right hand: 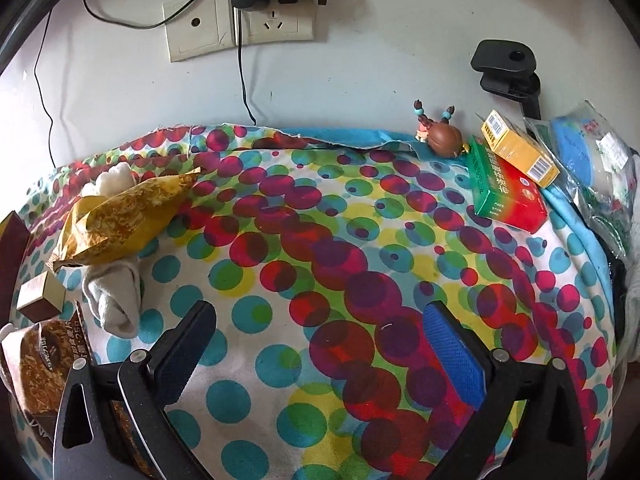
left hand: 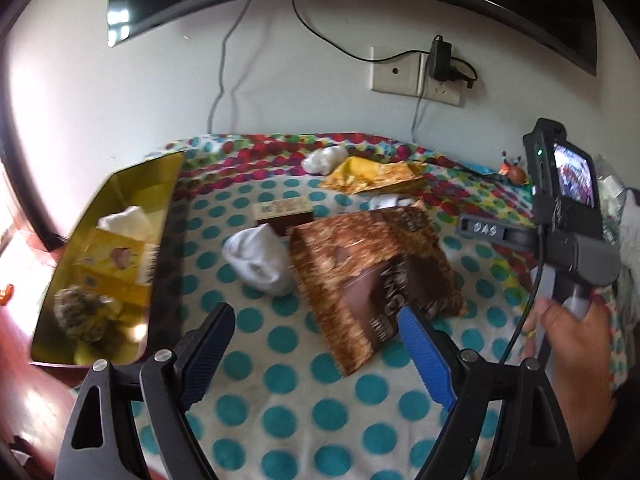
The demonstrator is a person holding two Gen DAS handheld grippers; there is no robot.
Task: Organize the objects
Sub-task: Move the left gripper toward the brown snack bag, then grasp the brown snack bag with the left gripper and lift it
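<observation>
Left wrist view: a brown, straw-patterned snack packet [left hand: 372, 280] lies on the dotted cloth [left hand: 280, 380] just ahead of the left gripper [left hand: 316, 344], whose jaws stand apart and empty. A rolled white sock [left hand: 260, 260] sits beyond the left jaw, a gold tray [left hand: 116, 184] further left. The right gripper [right hand: 320, 348] hangs over bare cloth, jaws apart, a green-and-red box [right hand: 504, 196] far beyond its right jaw.

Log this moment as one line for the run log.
left gripper: open, over brown snack bag | right gripper: open, empty, above dotted cloth | gold tray: holds yellow box
</observation>
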